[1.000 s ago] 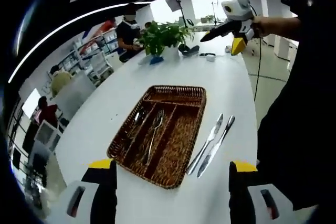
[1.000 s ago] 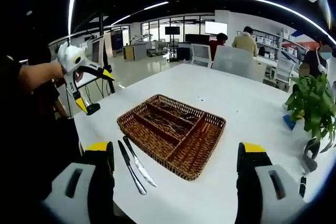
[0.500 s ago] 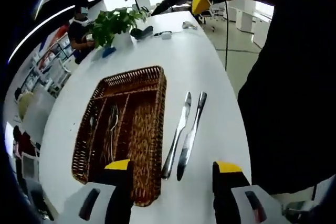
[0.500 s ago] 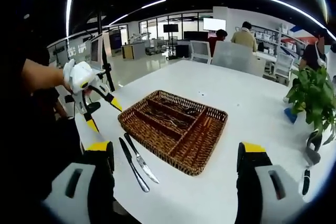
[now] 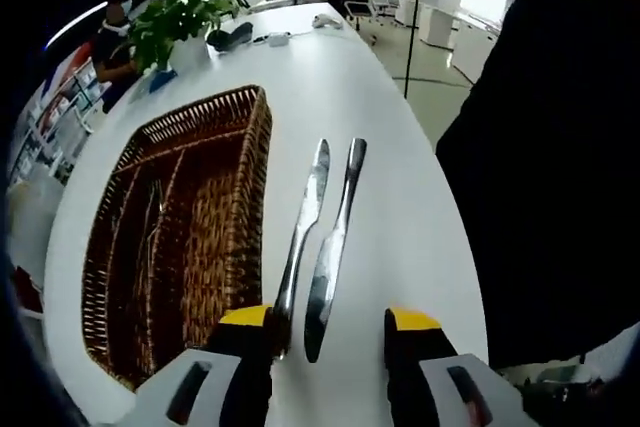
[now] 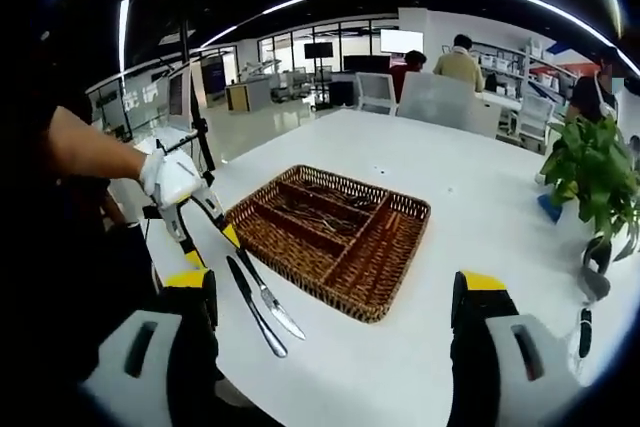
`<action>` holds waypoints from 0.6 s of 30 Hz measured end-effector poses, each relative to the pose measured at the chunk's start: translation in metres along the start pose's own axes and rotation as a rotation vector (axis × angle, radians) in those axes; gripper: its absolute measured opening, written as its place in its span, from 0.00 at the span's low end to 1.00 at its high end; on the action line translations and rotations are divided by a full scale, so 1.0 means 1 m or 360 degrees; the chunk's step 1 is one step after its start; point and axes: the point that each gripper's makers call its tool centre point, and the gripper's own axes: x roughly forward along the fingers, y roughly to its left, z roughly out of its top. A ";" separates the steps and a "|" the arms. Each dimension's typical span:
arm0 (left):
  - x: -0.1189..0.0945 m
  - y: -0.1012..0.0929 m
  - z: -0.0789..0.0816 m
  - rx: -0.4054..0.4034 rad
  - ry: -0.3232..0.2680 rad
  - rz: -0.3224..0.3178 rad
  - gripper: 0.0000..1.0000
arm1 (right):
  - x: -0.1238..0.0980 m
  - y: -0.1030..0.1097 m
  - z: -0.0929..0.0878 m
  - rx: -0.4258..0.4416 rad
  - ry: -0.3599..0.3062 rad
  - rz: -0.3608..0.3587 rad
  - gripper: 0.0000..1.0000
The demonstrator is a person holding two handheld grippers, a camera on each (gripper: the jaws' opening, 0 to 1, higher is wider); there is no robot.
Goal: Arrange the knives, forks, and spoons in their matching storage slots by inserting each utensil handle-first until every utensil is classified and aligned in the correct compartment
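Two knives (image 5: pixel 322 242) lie side by side on the white tabletop (image 5: pixel 400 207), just beside the long edge of a brown wicker tray (image 5: pixel 180 237). In the left gripper view they run from about 6 o'clock up toward 12, blades nearest the camera, handles pointing away. In the right gripper view the same knives (image 6: pixel 262 302) sit at about 8 o'clock, beside the tray (image 6: pixel 330 237). Thin metal utensils (image 5: pixel 150 232) already lie in the tray's inner slots; which kinds they are is too small to tell.

The left gripper (image 5: pixel 328 332) hangs low over the blade ends, its yellow-tipped fingers (image 5: pixel 245 319) spread wide, one on each side of the knives, holding nothing. From the right gripper view, it (image 6: pixel 205 222) slants down toward the tabletop, gripped by a gloved hand (image 6: pixel 168 179) on an arm reaching in from 9 o'clock.

The right gripper (image 6: pixel 335 322) hovers well back from the tray, fingers (image 6: pixel 478 287) wide apart and empty.

Likely risks: the knives lie so close together that closing could pinch both, or nudge one toward the nearby table edge. A flat, smooth blade may also slip or swivel in the grip. A knife grabbed at the blade end should at least go handle-first.

A potted plant (image 6: pixel 590 172) stands on the far tabletop.
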 end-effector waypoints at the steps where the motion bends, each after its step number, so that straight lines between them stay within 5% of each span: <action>1: 0.002 0.000 -0.001 0.0011 0.0003 -0.0006 0.43 | -0.001 -0.001 0.000 0.0002 -0.0001 -0.0003 0.99; 14: 0.020 -0.008 -0.017 0.0026 0.0079 -0.0084 0.18 | -0.006 -0.001 -0.008 0.0036 0.0009 -0.0020 0.99; 18: 0.021 -0.009 -0.014 0.0026 0.0069 -0.0088 0.17 | -0.006 -0.002 -0.007 0.0044 0.0003 -0.0021 0.99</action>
